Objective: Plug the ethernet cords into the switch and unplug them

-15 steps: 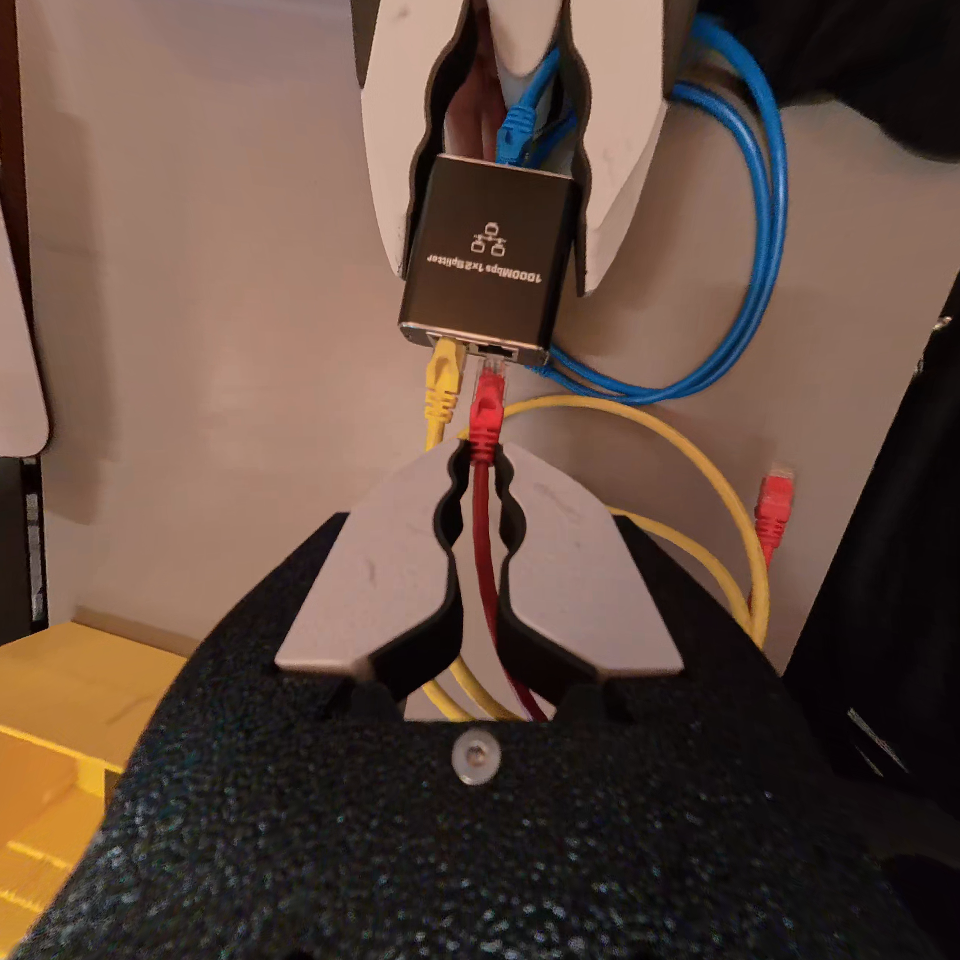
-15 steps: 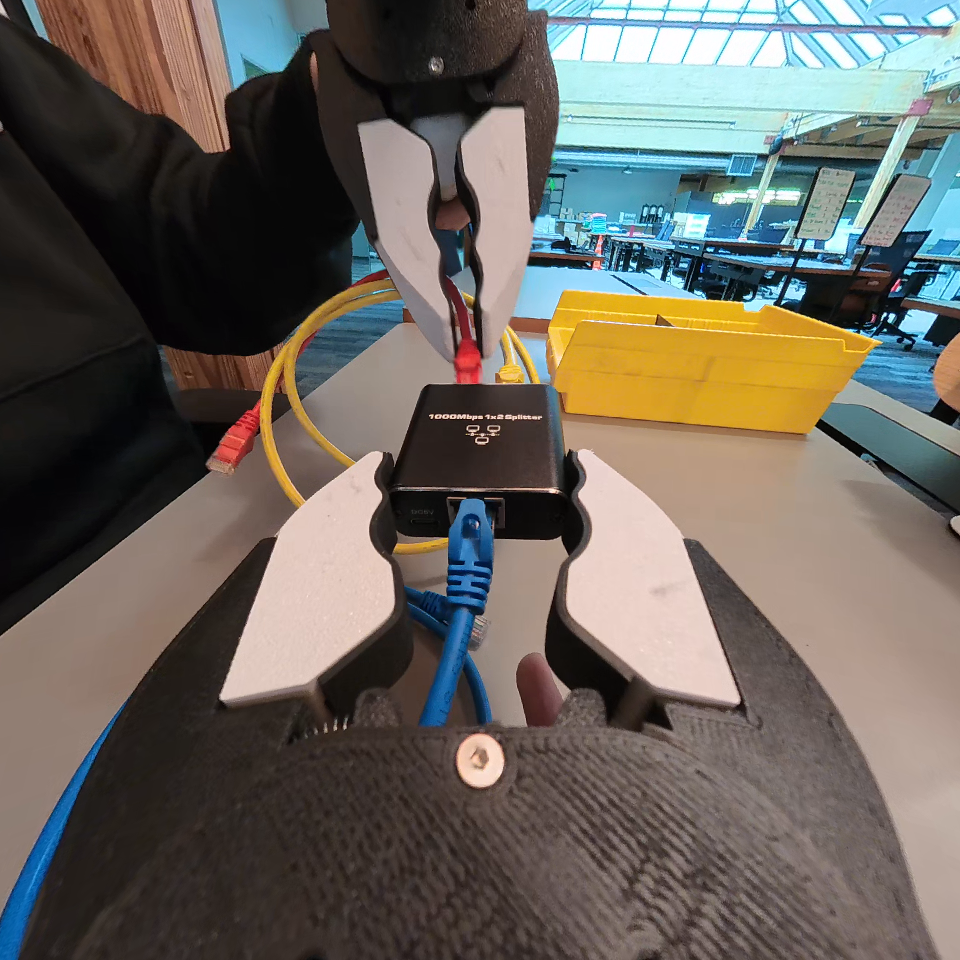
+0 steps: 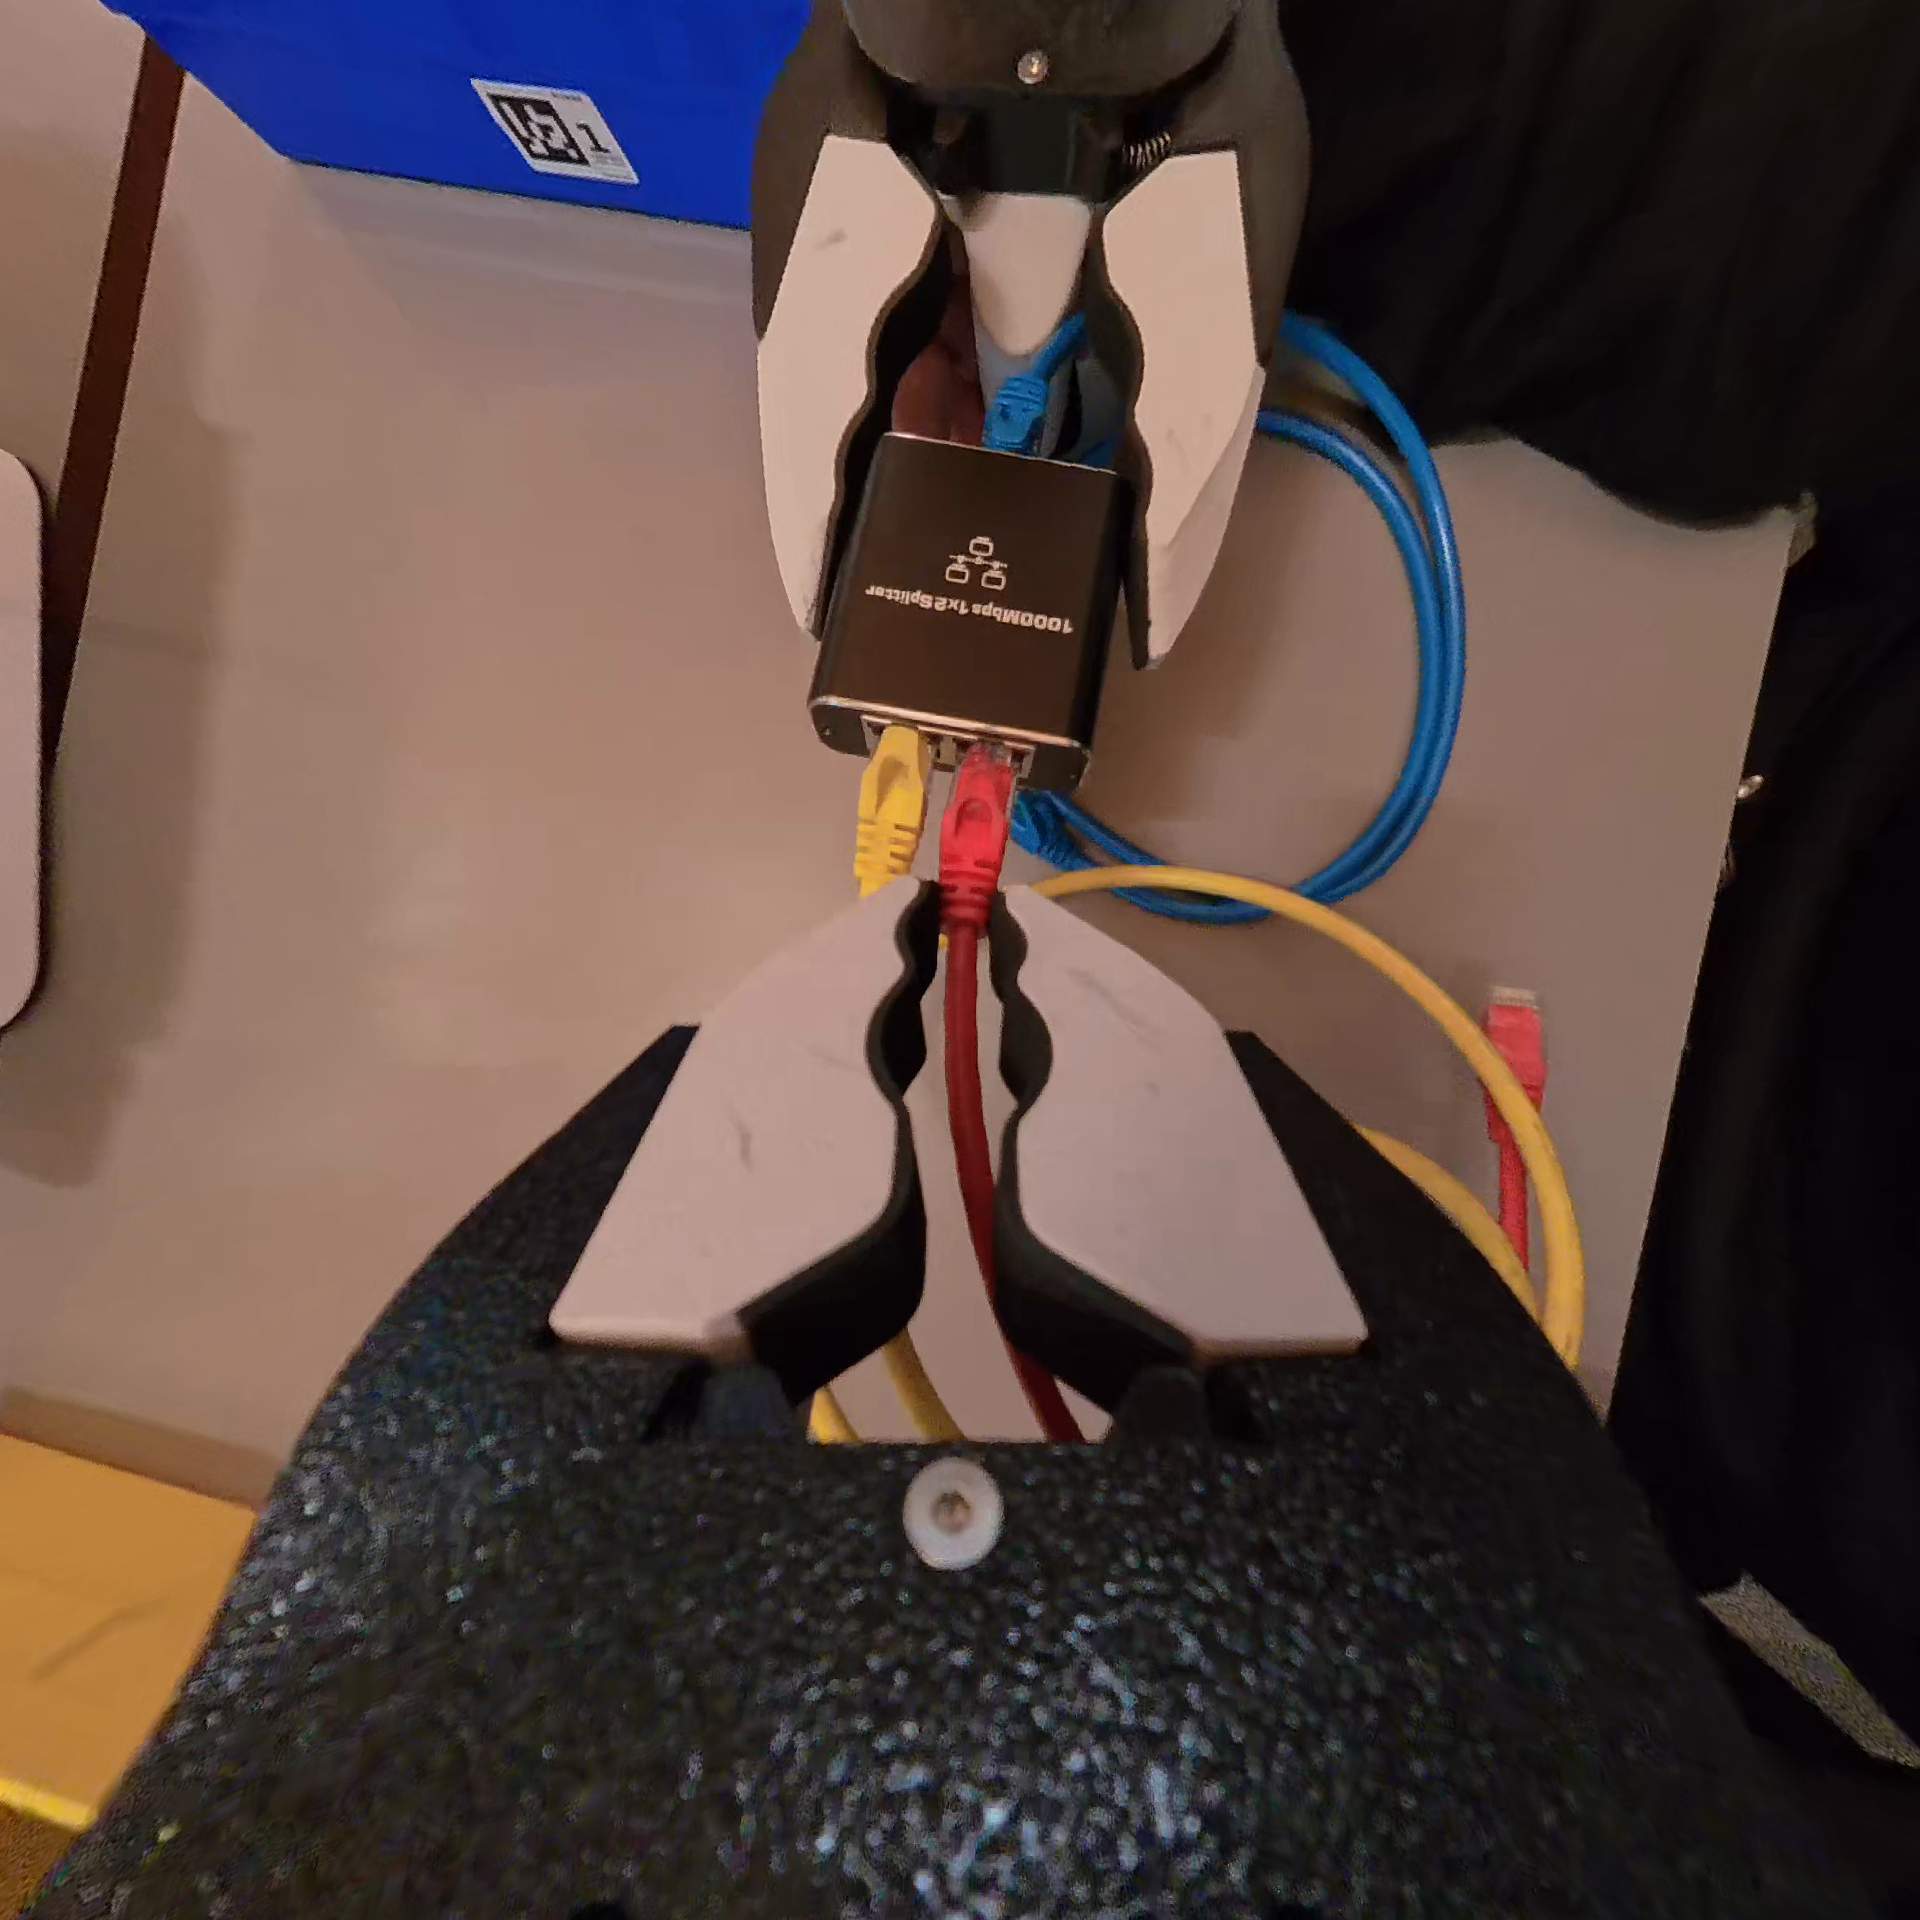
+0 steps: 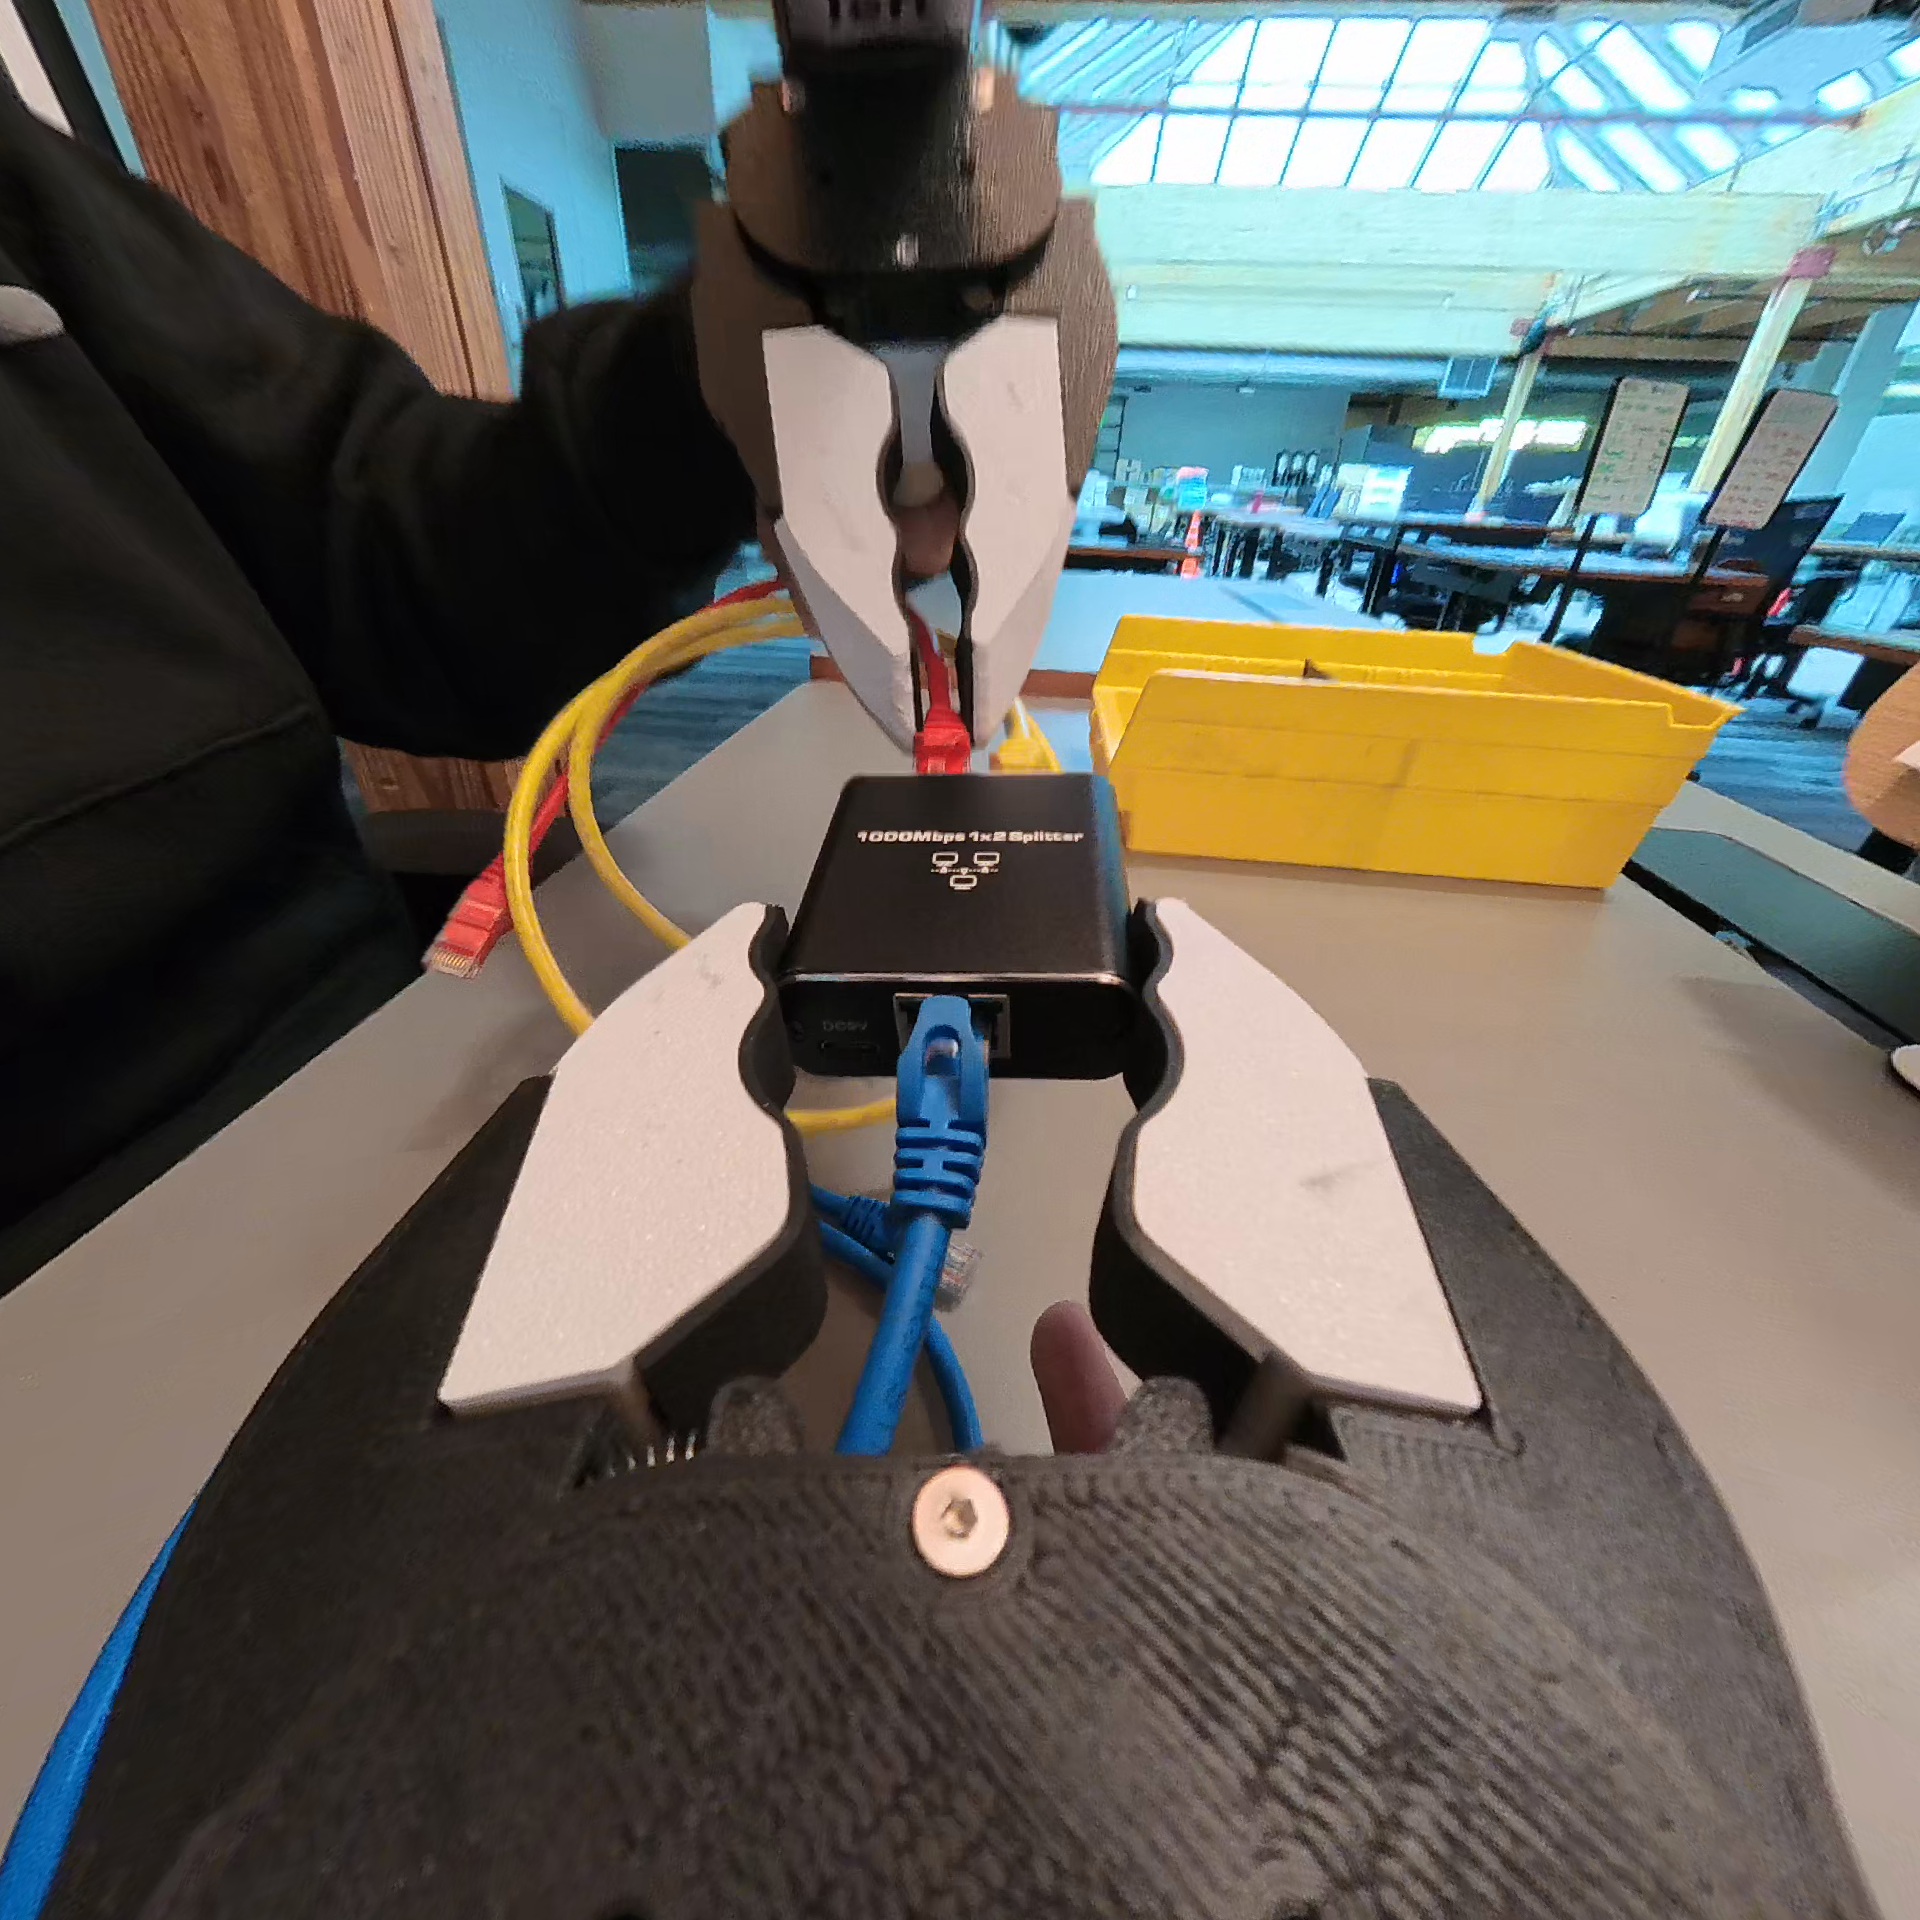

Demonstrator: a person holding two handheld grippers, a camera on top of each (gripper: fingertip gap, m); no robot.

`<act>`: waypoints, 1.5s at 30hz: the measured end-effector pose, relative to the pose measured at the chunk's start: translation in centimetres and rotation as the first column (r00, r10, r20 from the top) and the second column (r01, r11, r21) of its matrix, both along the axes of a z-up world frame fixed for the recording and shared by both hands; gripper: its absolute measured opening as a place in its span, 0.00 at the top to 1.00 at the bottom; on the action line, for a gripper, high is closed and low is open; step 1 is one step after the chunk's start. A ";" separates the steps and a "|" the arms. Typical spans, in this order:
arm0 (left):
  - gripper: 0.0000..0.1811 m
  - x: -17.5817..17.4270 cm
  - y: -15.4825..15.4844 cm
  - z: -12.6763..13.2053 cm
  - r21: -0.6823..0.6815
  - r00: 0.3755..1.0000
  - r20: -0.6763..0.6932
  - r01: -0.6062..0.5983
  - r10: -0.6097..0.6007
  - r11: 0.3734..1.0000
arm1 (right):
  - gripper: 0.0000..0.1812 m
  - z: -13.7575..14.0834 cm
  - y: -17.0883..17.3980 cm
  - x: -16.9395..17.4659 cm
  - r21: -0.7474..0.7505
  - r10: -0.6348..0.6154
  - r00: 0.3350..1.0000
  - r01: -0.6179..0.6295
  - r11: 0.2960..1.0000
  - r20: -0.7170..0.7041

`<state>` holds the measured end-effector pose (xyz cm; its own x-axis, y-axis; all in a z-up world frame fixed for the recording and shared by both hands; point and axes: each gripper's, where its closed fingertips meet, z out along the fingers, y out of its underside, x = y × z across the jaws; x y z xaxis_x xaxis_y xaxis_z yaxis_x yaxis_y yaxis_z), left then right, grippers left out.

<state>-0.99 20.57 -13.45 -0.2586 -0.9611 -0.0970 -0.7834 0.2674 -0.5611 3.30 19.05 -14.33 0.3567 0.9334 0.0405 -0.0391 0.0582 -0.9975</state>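
Black switch (image 4: 961,904) clamped level by right tool (image 4: 956,987); left tool (image 3: 961,914) pinching red cord (image 3: 971,1039).

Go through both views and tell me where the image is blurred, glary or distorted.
Left wrist view: switch and red plug sharp; edges stretched by the wide lens, yellow bin corner smeared. Right wrist view: left gripper motion-blurred, skylights blown out, blue plug crisp.

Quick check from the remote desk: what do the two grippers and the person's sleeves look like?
Both the left gripper and the right gripper have rough, speckled black housings with one silver screw in the middle. Their fingers are pale grey plates with wavy black inner edges. The sleeve is black.
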 end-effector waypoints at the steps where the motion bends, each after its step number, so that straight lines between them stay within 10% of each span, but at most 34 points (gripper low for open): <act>1: 0.96 0.2 0.0 0.0 -0.014 1.000 0.029 0.002 -0.002 1.000 | 0.66 0.2 0.0 0.0 0.004 0.002 1.000 -0.002 1.000 -0.012; 17: 0.95 0.9 1.3 0.1 0.087 0.987 0.152 -0.069 0.056 0.994 | 0.66 -0.2 1.6 0.5 0.042 -0.134 0.990 0.132 0.990 0.038; 22: 0.80 -2.0 5.3 6.5 0.002 0.732 0.503 -0.533 0.459 0.846 | 0.66 1.3 4.3 2.3 0.084 -0.395 0.917 0.391 0.917 0.048; 26: 0.75 -1.2 0.3 6.7 -0.479 0.602 0.566 -0.317 0.564 0.819 | 0.66 3.3 5.5 3.7 0.139 -0.592 0.804 0.582 0.802 0.051; 31: 0.71 1.9 -1.3 4.9 -0.872 0.604 0.389 -0.003 0.696 0.490 | 0.66 6.2 5.3 5.3 0.159 -0.833 0.551 0.828 0.538 -0.054; 34: 0.74 3.5 0.1 5.6 -0.936 0.600 0.336 0.126 0.726 0.329 | 0.66 7.4 4.0 4.3 0.248 -0.880 0.470 0.863 0.440 -0.074; 45: 0.86 6.1 -1.7 6.6 -0.933 0.714 0.358 0.247 0.602 0.263 | 0.66 7.5 2.1 0.4 0.404 -0.921 0.389 0.846 0.348 -0.023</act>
